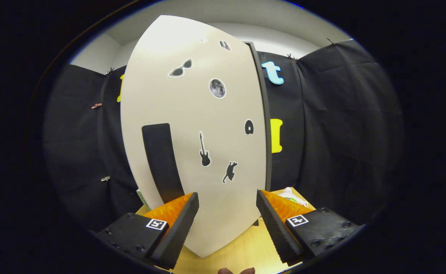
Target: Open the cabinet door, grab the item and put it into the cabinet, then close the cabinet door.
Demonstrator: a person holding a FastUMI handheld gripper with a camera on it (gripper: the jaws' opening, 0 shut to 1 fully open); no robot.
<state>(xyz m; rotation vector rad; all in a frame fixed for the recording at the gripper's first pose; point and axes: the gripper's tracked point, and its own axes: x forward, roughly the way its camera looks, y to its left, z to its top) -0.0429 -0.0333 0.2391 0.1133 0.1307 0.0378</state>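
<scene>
While the fingers [226,224] stand spread and empty before the shut cabinet door [196,152], its black handle [162,161] runs upright just beyond the left finger; the item [292,197] lies on the surface [242,251] right of the door.

Gripper [226,213]: two-finger type. Fingers [179,228] are wedge-shaped, black, with a finely ribbed inner pad face. Behind each pad sits a translucent orange ribbed body. Outboard of the orange parts are matte black housing blocks [131,234], one per finger, each with several small black screws set into the top face. One small square black-and-white fiducial marker [157,224] is stuck on the inner corner of each block. At the near end, between the fingers, fingertips of the holder's hand [236,271] just show
</scene>
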